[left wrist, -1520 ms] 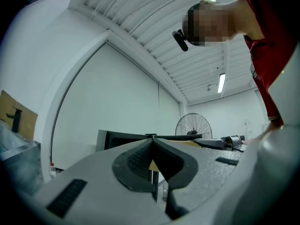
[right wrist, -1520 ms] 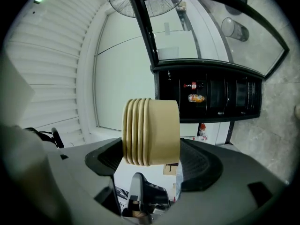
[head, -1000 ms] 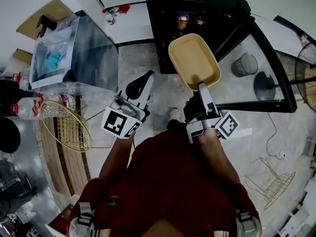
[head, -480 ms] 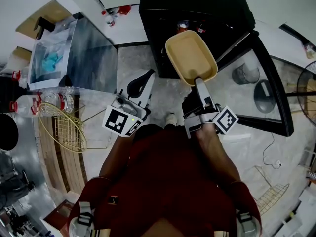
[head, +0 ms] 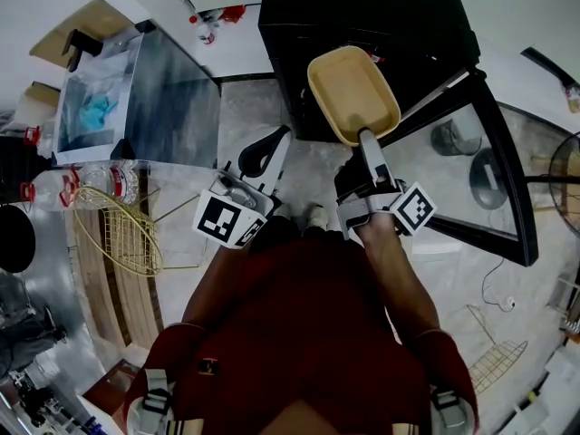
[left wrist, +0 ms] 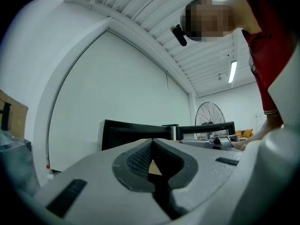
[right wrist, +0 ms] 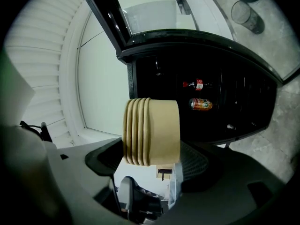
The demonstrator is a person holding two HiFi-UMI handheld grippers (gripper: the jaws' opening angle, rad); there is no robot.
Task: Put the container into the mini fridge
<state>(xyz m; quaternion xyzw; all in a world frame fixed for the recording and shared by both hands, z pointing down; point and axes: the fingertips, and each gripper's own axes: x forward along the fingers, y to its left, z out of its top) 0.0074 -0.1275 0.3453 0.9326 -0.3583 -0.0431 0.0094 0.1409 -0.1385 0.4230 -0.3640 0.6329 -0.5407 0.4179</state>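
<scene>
The carrying step is in hand, with the insertion not yet made. The container [head: 353,93], a tan oblong tub, is clamped at its near rim by the right gripper [head: 365,143]. In the right gripper view the ribbed rim is seen pinched between the fingers [right wrist: 197,163], with the tub tipped on edge. It is held in the air just in front of the mini fridge [head: 362,12], whose glass door [head: 471,188] stands swung wide to the right. Inside the dark compartment a can [right wrist: 200,104] and a small bottle [right wrist: 193,84] lie on a shelf. The left gripper [head: 269,148] is held low beside the right one, its fingers [left wrist: 136,161] pressed together on nothing. The next move would likely call for the tub to be levelled and carried forward through the opening. A free stretch of shelf clear of the can and bottle would have to be chosen before the grip is released.
</scene>
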